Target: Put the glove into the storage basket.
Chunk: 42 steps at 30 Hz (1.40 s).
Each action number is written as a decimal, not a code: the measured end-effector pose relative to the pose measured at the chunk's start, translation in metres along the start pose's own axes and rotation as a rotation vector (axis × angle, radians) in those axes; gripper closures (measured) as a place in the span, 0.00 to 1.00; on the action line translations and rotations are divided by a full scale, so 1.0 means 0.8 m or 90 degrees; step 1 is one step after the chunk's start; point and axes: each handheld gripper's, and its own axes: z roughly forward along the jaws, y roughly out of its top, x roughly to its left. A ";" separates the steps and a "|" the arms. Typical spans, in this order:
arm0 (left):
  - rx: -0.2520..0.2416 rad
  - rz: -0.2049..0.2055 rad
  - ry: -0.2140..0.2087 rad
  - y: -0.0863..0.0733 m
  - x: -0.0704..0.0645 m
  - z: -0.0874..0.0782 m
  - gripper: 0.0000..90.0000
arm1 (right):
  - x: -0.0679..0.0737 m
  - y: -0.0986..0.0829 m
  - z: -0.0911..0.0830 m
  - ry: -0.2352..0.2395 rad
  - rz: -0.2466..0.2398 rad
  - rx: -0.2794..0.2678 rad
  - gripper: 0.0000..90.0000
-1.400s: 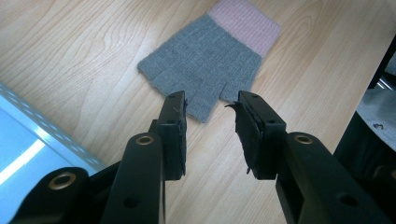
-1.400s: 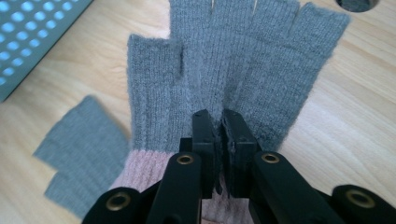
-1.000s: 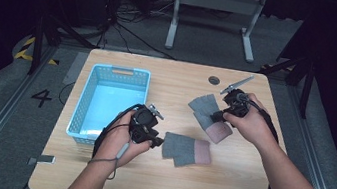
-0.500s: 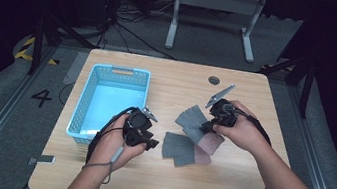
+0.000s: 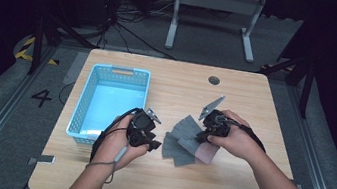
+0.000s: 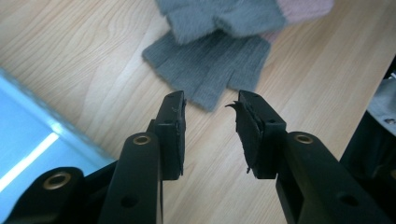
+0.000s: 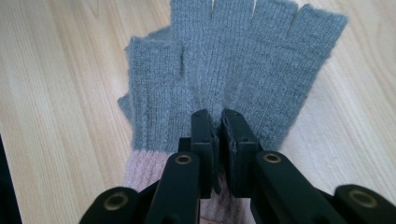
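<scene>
Since a second ago our right gripper (image 5: 205, 133) has carried the upper glove (image 7: 233, 74) leftward and down across the table, so that it now lies partly over the lower glove (image 6: 208, 70) instead of apart from it. Its jaws are pressed together on the grey knit just ahead of the pink cuff (image 7: 144, 170), with the cut-off fingers fanning away beyond the tips. Our left gripper (image 6: 210, 135) has drifted slightly toward the pair; its jaws stand spread and hold nothing, and the lower glove's finger ends sit just past the tips, the upper glove crossing over farther out. Behind and to one side of that claw waits the blue basket (image 5: 84, 112), which looks bare inside. We judge the stacking nearly done: the gloves overlap but are not squared, and neither has gone into the basket yet.
</scene>
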 end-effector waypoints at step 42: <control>0.033 0.021 -0.012 0.016 0.000 0.036 0.79 | 0.015 -0.044 0.003 -0.007 0.045 -0.110 0.78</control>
